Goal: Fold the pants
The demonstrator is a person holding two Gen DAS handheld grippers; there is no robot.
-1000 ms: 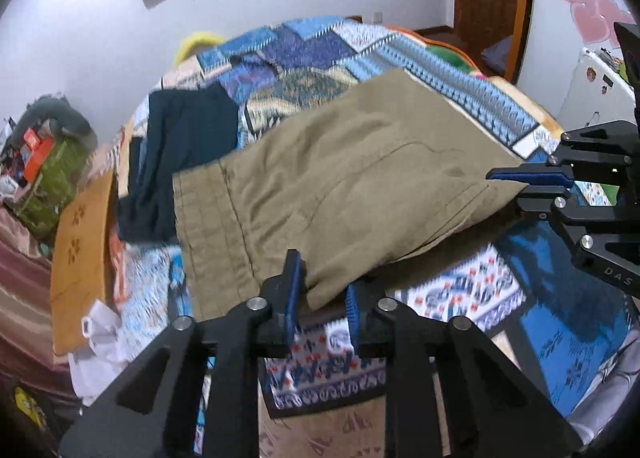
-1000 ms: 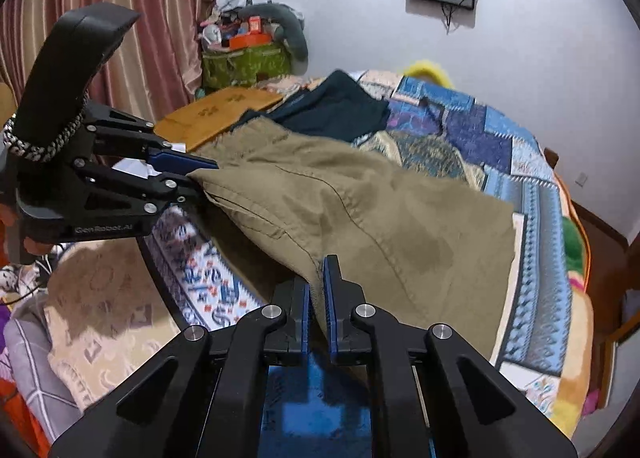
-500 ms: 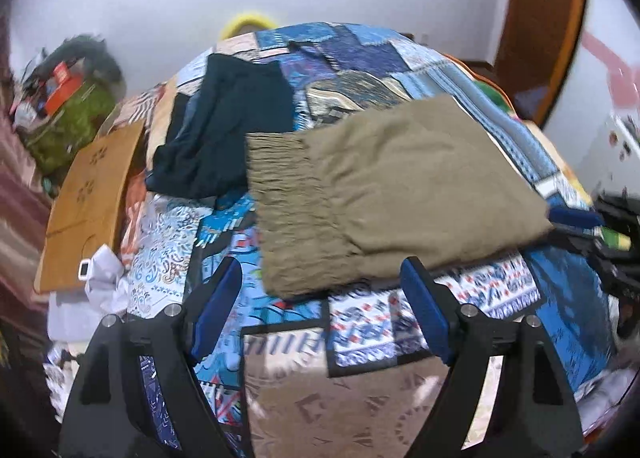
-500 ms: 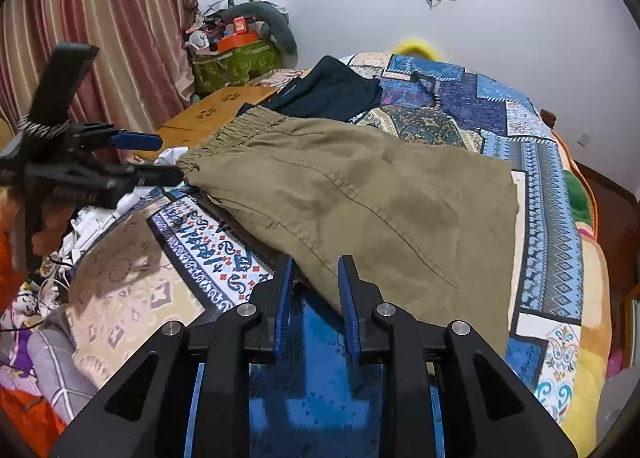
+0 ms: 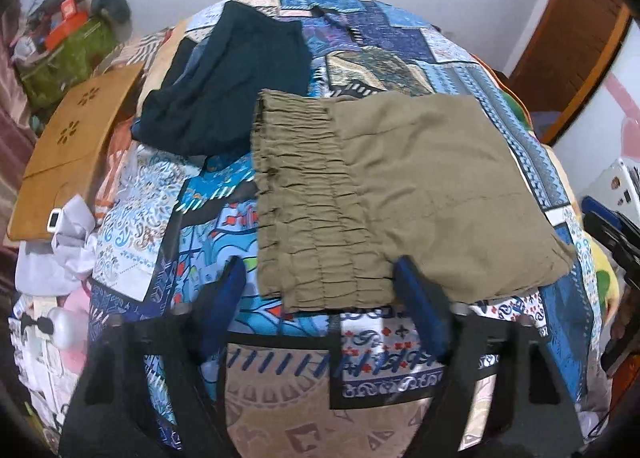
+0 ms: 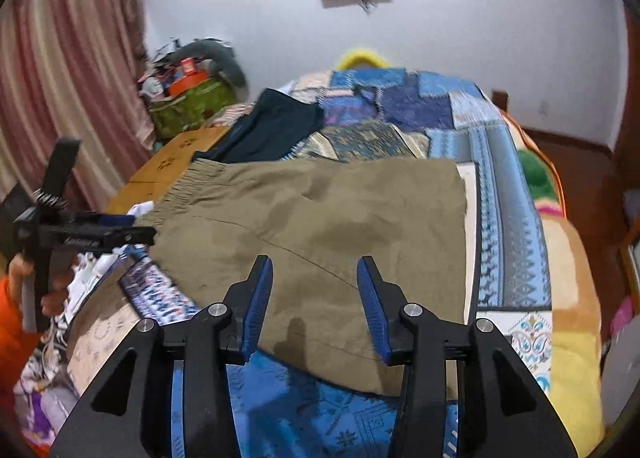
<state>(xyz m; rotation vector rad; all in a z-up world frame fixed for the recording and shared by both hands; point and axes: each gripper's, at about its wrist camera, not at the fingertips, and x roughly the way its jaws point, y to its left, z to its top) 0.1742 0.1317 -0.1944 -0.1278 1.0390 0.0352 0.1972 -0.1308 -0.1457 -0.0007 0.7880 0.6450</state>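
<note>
Olive-green pants (image 5: 420, 186), folded, lie flat on the patchwork bedspread (image 5: 360, 342) with the gathered waistband to the left. My left gripper (image 5: 320, 298) hovers over the waistband's near edge; its jaws are closing, the pads stand apart from the cloth and grip nothing. In the right wrist view the pants (image 6: 320, 210) spread out ahead of my right gripper (image 6: 316, 298). Its jaws are opening above the near hem, with nothing pinched. There the left gripper (image 6: 136, 230) shows at the waistband corner, held by a hand with an orange sleeve.
A dark navy garment (image 5: 232, 86) lies on the bed beyond the waistband. A wooden board (image 5: 72, 138) and a green bag (image 5: 68, 58) of clutter stand to the left. White cloths (image 5: 64, 250) are heaped at the bed's left edge. The right gripper (image 5: 604, 222) shows at the right edge.
Both grippers let go of the pants, which dropped from a lifted drape to lie flat on the bed. Both jaws went from shut to apart, and both grippers rolled and drew back.
</note>
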